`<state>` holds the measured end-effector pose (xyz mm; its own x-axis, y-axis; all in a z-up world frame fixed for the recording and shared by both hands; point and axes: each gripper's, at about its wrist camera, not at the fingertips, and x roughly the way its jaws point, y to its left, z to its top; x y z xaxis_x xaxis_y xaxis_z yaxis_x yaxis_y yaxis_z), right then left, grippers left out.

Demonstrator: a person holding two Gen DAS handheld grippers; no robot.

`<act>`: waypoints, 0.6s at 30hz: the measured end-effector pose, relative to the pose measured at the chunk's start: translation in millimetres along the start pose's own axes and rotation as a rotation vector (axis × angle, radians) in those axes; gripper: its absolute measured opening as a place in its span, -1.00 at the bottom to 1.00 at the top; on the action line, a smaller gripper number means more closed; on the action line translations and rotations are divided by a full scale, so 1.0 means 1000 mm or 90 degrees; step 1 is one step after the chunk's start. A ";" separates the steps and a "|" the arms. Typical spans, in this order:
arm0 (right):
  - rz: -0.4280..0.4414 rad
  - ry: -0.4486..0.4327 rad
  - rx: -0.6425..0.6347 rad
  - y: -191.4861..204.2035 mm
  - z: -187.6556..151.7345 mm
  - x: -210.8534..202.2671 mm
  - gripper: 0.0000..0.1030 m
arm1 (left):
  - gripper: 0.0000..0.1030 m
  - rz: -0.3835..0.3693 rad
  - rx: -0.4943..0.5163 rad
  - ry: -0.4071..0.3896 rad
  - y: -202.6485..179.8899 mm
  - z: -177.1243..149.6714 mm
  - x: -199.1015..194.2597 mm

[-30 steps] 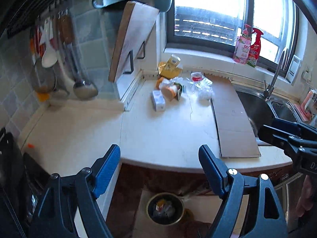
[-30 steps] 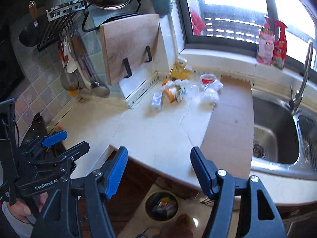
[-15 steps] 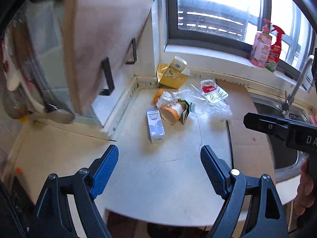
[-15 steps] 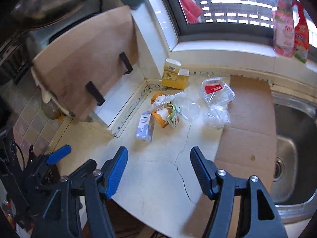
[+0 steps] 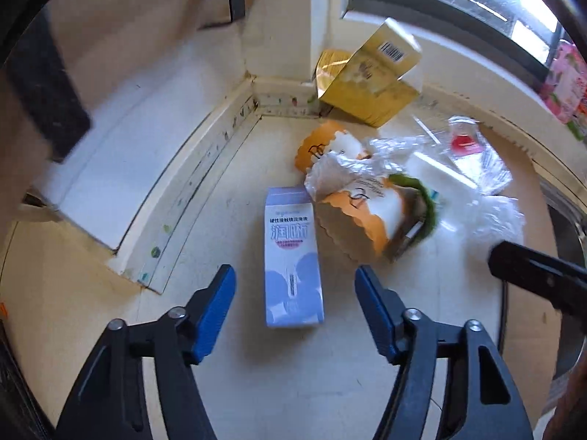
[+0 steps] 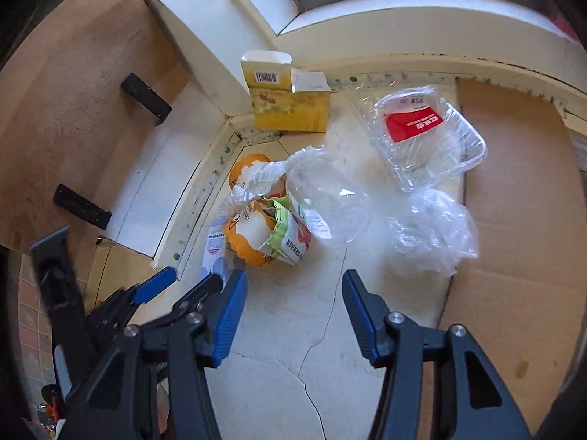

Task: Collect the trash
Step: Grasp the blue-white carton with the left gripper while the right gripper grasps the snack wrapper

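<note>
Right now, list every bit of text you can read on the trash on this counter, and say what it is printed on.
"润晰": large characters on the pale blue carton lying flat.
Smaller lines on that carton: too blurred to read.
Barcode on the yellow box: digits too small.
White print on the red label of the clear plastic tray: unreadable.
Print on the orange wrapper: too blurred.

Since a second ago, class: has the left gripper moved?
Yes. The left gripper has come in over the counter toward the corner, now straddling the white-and-blue carton, jaws just narrowing but untouching.
</note>
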<state>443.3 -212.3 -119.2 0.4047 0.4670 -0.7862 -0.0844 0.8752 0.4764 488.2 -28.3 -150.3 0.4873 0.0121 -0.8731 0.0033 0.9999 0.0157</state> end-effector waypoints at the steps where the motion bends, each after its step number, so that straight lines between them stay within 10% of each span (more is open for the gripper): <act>1: 0.003 0.003 0.000 -0.001 0.000 0.003 0.05 | 0.13 0.000 -0.004 0.008 0.001 0.002 0.007; 4: 0.007 0.007 -0.001 -0.002 0.002 0.010 0.05 | -0.33 -0.012 -0.020 0.039 0.003 0.005 0.030; 18: 0.006 0.014 0.022 0.002 0.017 0.055 -0.30 | -0.35 -0.012 -0.029 0.051 0.014 -0.040 0.008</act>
<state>480.6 -186.7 -154.9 0.3833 0.4786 -0.7899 -0.0571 0.8659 0.4970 457.3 -13.3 -176.8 0.4155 -0.0076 -0.9095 -0.0295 0.9993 -0.0218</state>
